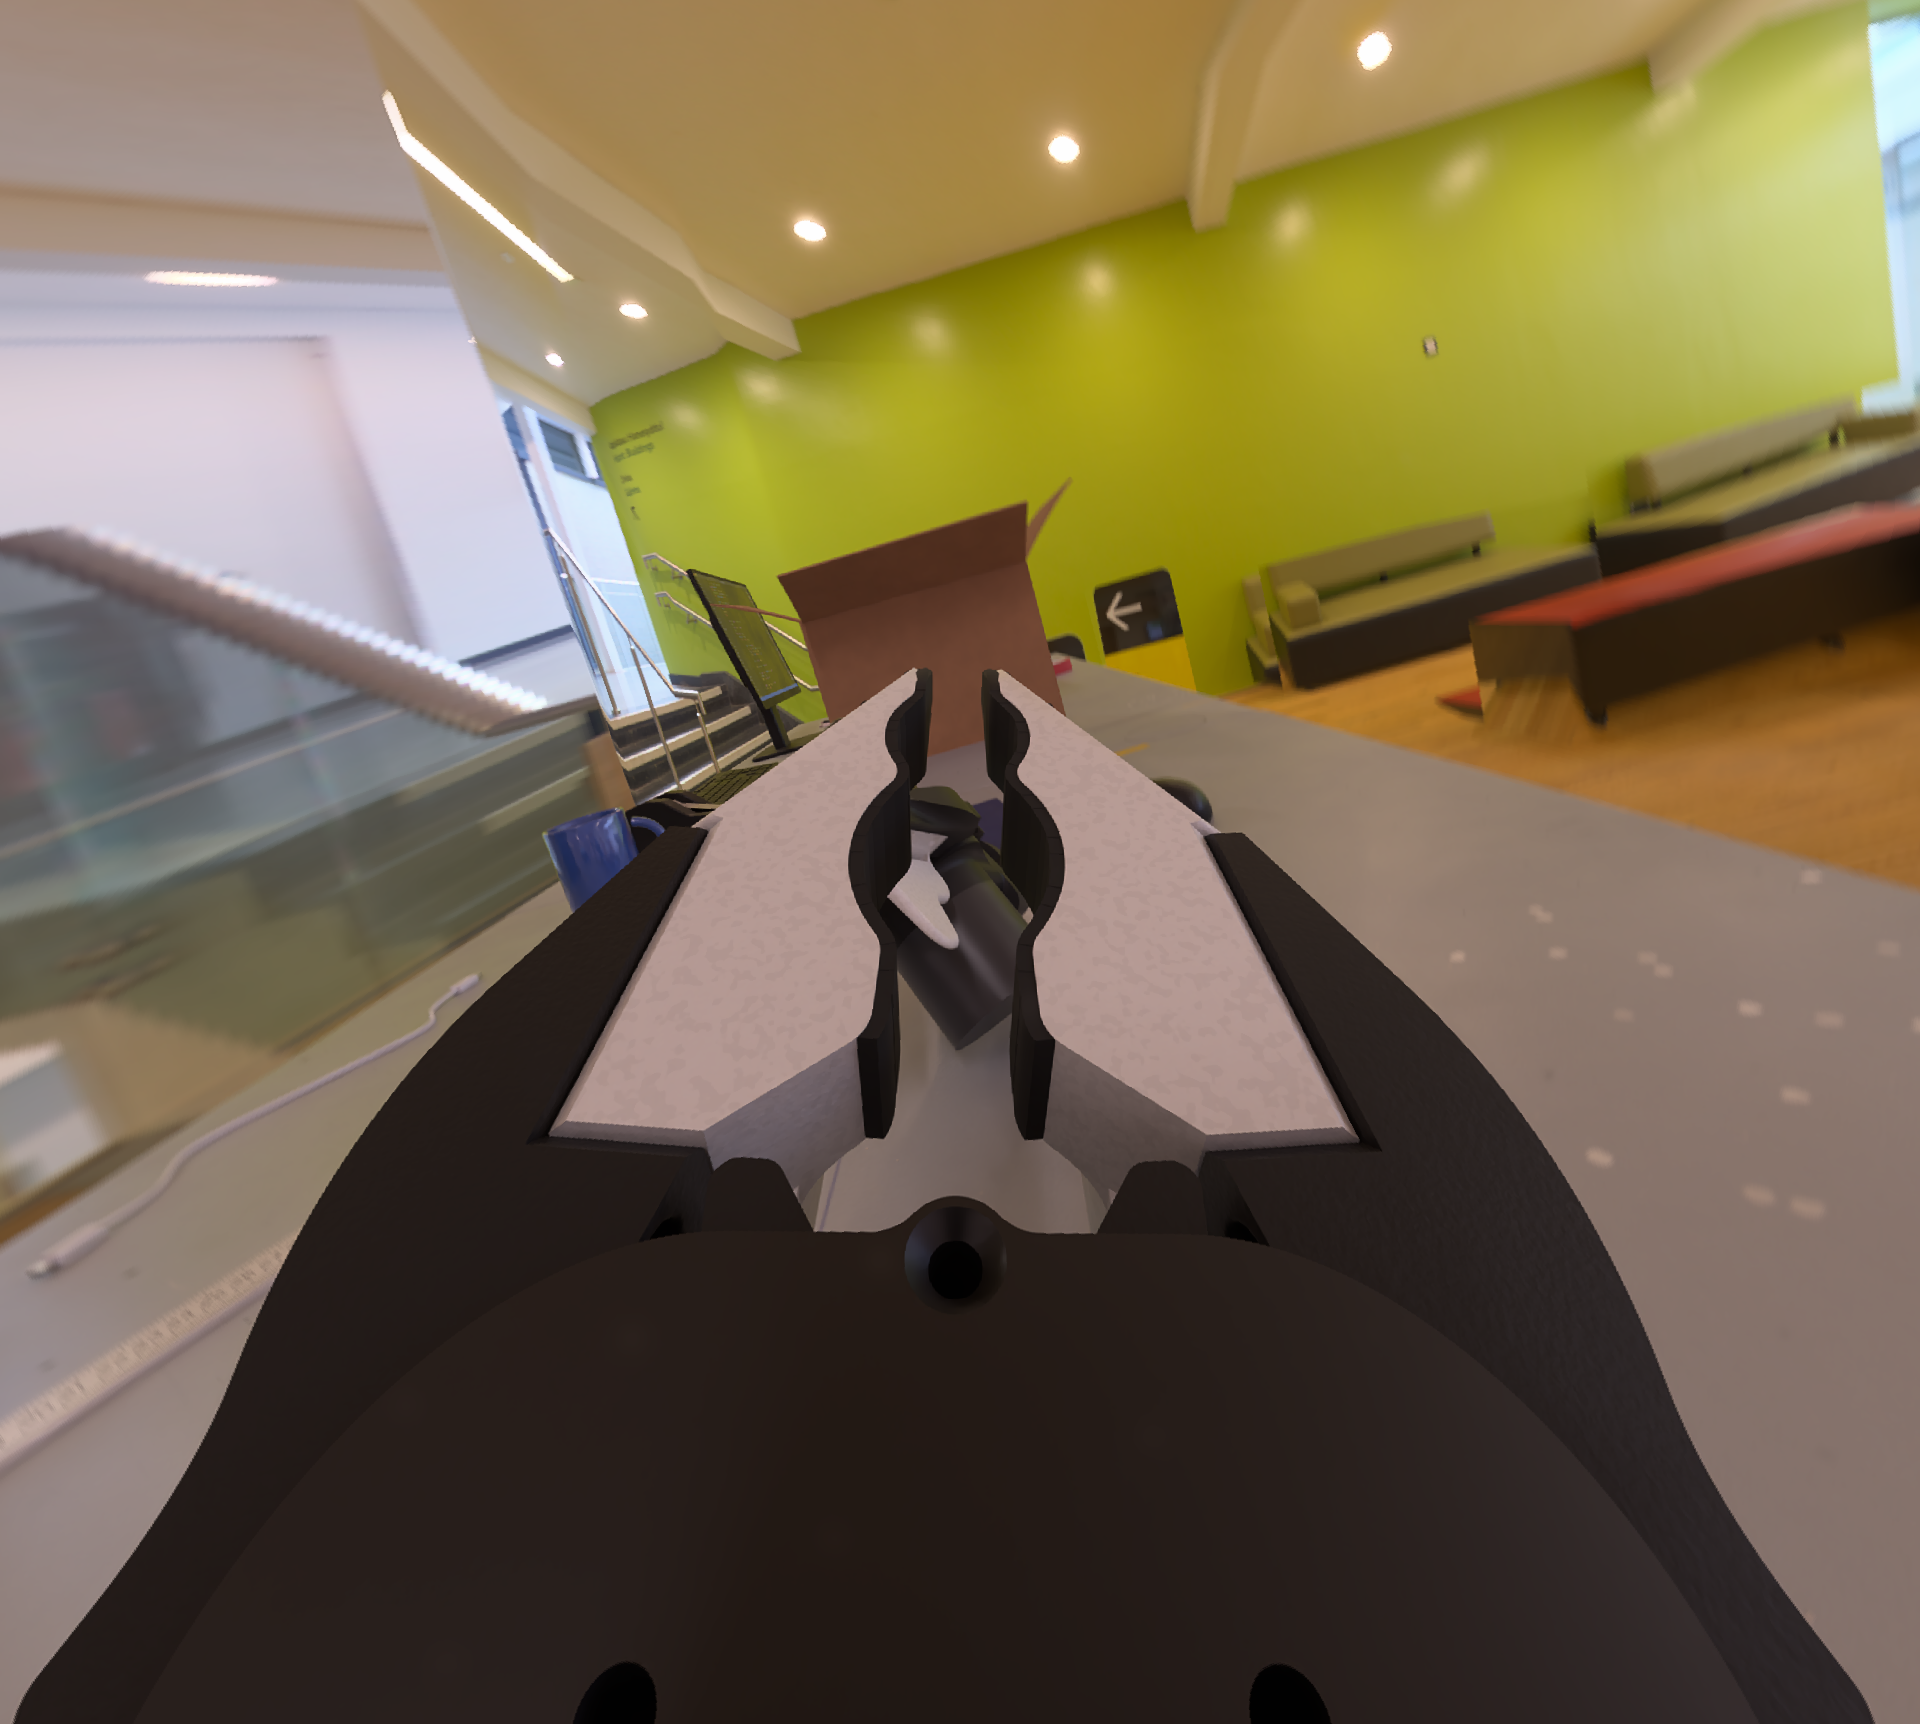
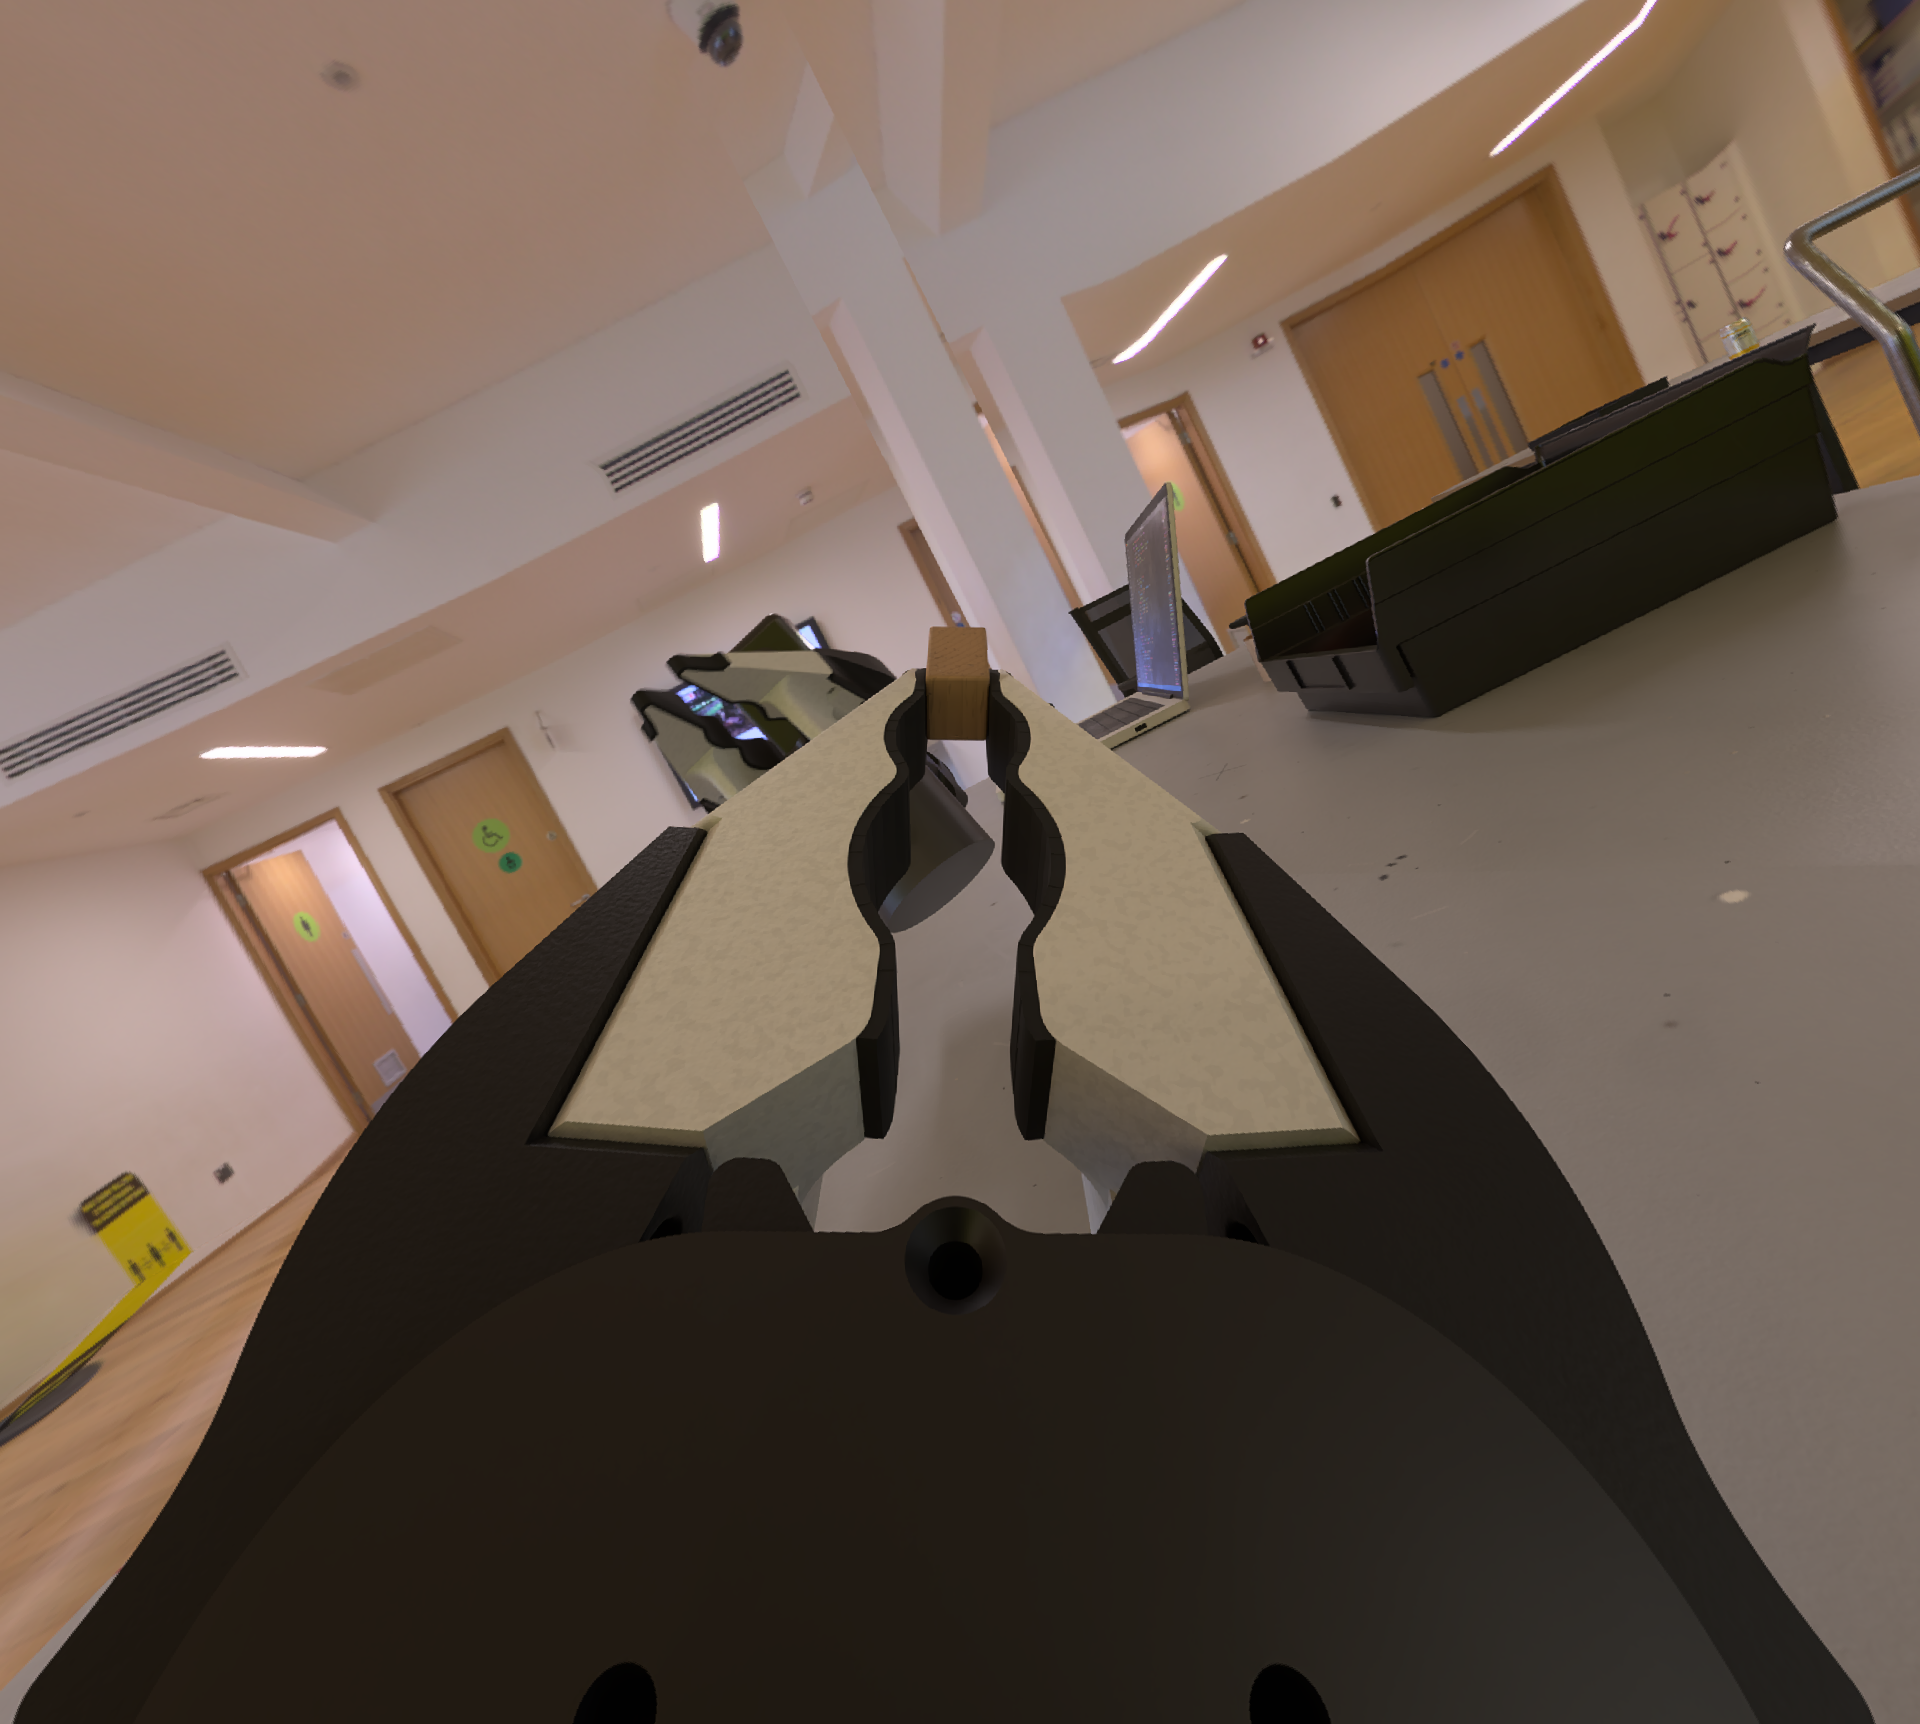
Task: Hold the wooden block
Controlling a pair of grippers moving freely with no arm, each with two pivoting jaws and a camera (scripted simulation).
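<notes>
Since the block (image 2: 957, 685) already sits pinched right at the tips of my right gripper (image 2: 957, 700), the relation that matters is simple: it's dead ahead between the two fingers, standing taller than it is wide, top poking up above the tips. Only the very ends of the pads seem to have it, so I'd guess the hold is a bit shallow and a jolt could twist it loose.

My left gripper (image 1: 956, 687) has its jaws nearly together with a thin gap and nothing in it. From the right view it shows up farther off on the left (image 2: 764, 706), so the right one is clearly the one on the job. The left just looks over a dark can-like thing (image 1: 961, 931) lying on the table, can't tell exactly what it is.

Surface is a plain grey table (image 2: 1558, 895) with a few specks. On it: a black bin (image 2: 1558, 573) far right, a laptop (image 2: 1148, 625) behind the block, a cardboard box (image 1: 925, 625) and blue mug (image 1: 594, 853) in the left view, plus a white cable (image 1: 270, 1124) near left. Room's a big lobby, green wall, wood doors, benches.
</notes>
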